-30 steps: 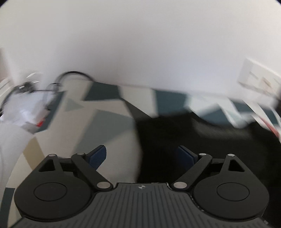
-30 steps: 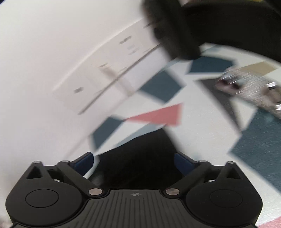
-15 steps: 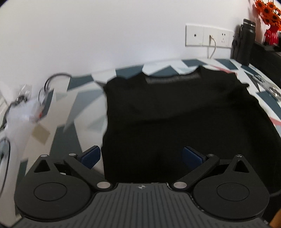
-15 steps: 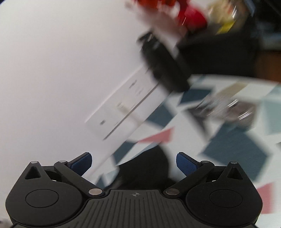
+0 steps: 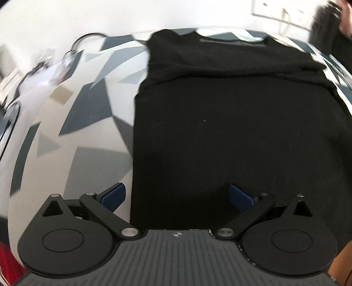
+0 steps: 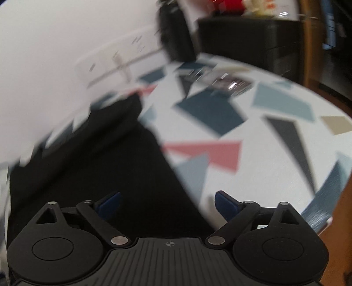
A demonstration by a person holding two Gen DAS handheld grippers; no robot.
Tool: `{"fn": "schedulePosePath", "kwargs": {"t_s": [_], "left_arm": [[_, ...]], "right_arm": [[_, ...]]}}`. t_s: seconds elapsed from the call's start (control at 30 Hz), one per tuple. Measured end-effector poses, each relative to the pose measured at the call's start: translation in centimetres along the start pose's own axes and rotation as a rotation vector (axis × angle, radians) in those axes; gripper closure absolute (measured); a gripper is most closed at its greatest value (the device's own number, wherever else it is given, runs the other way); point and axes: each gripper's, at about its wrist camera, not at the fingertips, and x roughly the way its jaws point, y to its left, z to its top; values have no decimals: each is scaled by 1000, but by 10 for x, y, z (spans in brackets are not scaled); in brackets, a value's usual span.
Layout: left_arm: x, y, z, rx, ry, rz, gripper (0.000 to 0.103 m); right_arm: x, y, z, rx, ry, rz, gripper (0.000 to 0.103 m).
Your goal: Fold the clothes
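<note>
A black T-shirt lies flat on a table with a cloth of grey, blue and pink triangles; its sleeves look folded in and the collar points to the far wall. My left gripper hangs open over the shirt's near left edge, nothing pinched between its blue pads. In the right wrist view the same shirt fills the lower left. My right gripper sits over the shirt's right edge, its jaws closing but still wide, the pads pressing on nothing.
Cables and clear plastic lie at the table's far left. Wall sockets sit behind the shirt. A dark cylinder, a black box and shiny small items stand at the far right. The table's right edge is near.
Both views have swung and pulled back towards the near end of the shirt. The left gripper now looks along the whole shirt; the right one has come to its right edge and narrowed a little.
</note>
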Motion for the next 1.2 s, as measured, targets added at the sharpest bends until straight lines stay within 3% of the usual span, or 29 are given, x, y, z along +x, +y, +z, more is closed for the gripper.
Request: {"fn": "schedulePosePath", "kwargs": {"t_s": [0.07,0.2,0.4,0.47,0.7,1.2], "left_arm": [[-2,0,-6,-56,5,7,0],[-3,-1,-14,-137,-16,17,0],[-5,-7,-15,-163,-24,32,0],[-5,-9,-15,-171,-25,38,0],[-7,-12,-19,-204,-36,64,0],[-8,-17,-27,-221,-87,83,0]], "right_arm": [[7,14,-5,-77,15,-19,14],[5,22,-7,-128,43,37,10],[2,17,-13,-192,46,5,10],[1,18,-16,-218,44,-13,2],[-3,14,-30,-314,37,-40,1],[-3,4,-38,-378,-37,10,1]]}}
